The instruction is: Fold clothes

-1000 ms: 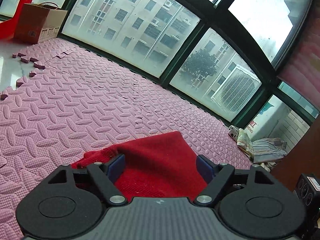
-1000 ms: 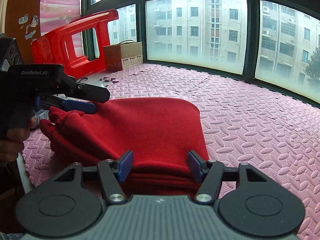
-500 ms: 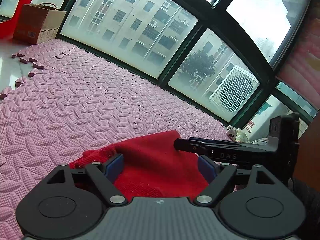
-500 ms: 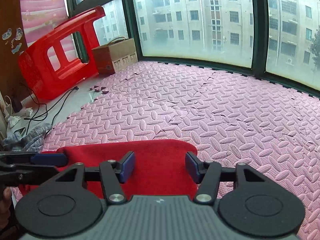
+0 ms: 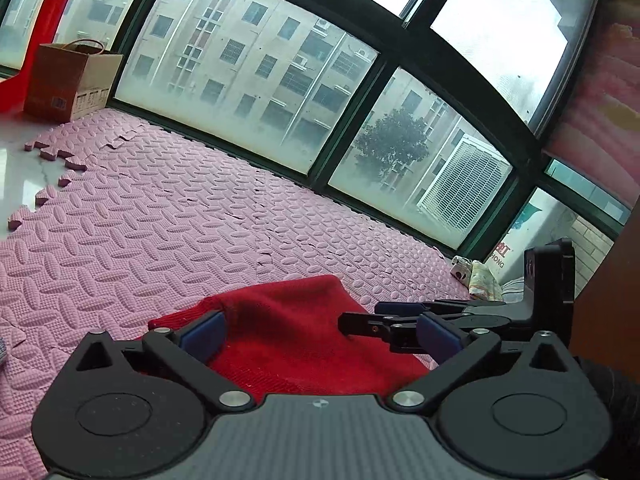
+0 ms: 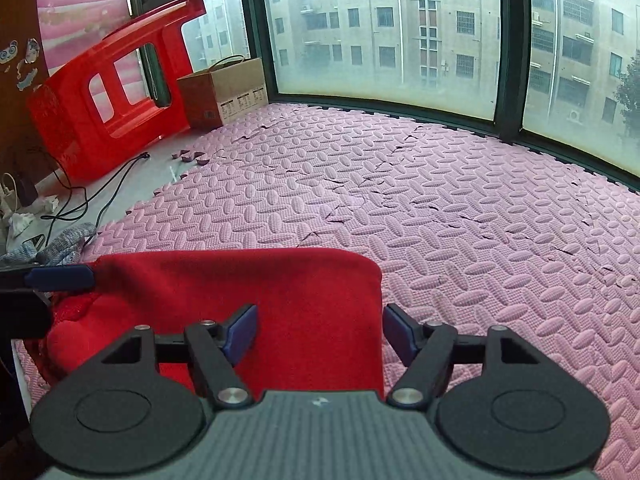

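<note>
The left gripper (image 5: 320, 334) sits low over the red sweater (image 5: 296, 344), its blue-padded fingers (image 5: 200, 332) spread wide apart with nothing between them but the knit below. The right gripper (image 6: 320, 330) is likewise released, fingers splayed, pointing along the floor over the folded garment; its right pad (image 6: 400, 332) hangs just past the sweater's right edge. In the left wrist view the right gripper enters from 3 o'clock, level with the floor, its tips close above the cloth. In the right wrist view one blue pad of the left gripper (image 6: 60, 276) reaches in from 9 o'clock, at the sweater's far left corner; whether it touches the fabric cannot be told.

The sweater (image 6: 280, 312) lies folded on the pink foam mat (image 6: 440, 220), its far edge straight, its right corner rounded, and a bunched knit part at 8 o'clock. Beyond it at 12 o'clock the mat runs bare to the window frame (image 6: 508, 48). At 9 o'clock a grey cloth (image 6: 64, 244) lies by the mat's jagged edge, with black cables (image 6: 100, 188) on the white floor. Farther, at 10 to 11 o'clock, a tipped red plastic chair (image 6: 104, 92) leans beside a cardboard box (image 6: 224, 92). In the left view, folded fabrics (image 5: 484, 284) lie at 2 o'clock by the wall.
</note>
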{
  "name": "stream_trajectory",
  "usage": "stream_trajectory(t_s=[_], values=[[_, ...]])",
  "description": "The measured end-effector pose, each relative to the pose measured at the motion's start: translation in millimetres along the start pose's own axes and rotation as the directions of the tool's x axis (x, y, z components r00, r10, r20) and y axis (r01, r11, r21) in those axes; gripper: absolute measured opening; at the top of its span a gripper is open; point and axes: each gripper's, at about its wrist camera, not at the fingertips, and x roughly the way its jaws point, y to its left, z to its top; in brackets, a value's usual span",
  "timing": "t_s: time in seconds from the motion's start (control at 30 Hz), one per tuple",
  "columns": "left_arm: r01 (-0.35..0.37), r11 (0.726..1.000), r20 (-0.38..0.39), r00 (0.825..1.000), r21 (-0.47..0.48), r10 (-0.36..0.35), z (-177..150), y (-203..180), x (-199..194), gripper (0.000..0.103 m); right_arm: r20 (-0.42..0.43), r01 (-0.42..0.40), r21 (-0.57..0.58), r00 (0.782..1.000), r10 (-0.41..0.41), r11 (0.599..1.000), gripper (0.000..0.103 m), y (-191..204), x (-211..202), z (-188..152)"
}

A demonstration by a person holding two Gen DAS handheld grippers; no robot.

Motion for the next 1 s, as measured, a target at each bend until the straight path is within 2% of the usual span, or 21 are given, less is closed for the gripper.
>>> stream_trajectory(t_s=[0.07, 0.2, 0.3, 0.43, 0.6, 0.83, 0.93, 1.0], values=[[-0.029, 1.0, 0.014, 0.999, 0.002, 0.029, 0, -3, -7, 0.103, 0.001, -0.001, 0.013, 1.0, 0.001, 1.0, 0.074, -3, -4, -5], [-0.129, 0.99, 0.033, 0.991, -0.047, 0.131, -7, 2, -17, 0.103, 0.003, -0.002, 0.04, 1.0, 0.002, 0.999, 0.076, -10, -13, -15], [-0.208, 0.968, 0.029, 0.977, -0.139, 0.213, -13, 13, -21, 0.103, 0.003, -0.011, 0.066, 1.0, 0.011, 0.998, 0.077, -15, -14, -18], [-0.262, 0.931, 0.008, 0.962, -0.254, 0.273, -20, 30, -24, 0.103, -0.001, -0.03, 0.087, 1.0, 0.03, 0.996, 0.077, -21, -11, -21], [-0.234, 0.908, -0.051, 0.972, -0.348, 0.231, -25, 44, -17, 0.103, -0.006, -0.062, 0.13, 0.998, 0.063, 0.99, 0.077, -26, -5, -23], [-0.183, 0.909, -0.084, 0.983, -0.374, 0.164, -23, 52, -1, 0.101, -0.02, -0.112, 0.184, 0.993, 0.118, 0.976, 0.076, -34, 5, -23], [-0.19, 0.908, -0.108, 0.981, -0.372, 0.161, -22, 58, 4, 0.091, -0.026, -0.13, 0.198, 0.99, 0.138, 0.972, 0.074, -36, 8, -23], [-0.196, 0.913, -0.118, 0.979, -0.358, 0.164, -21, 61, 5, 0.081, -0.03, -0.144, 0.215, 0.988, 0.154, 0.966, 0.071, -39, 11, -23]])
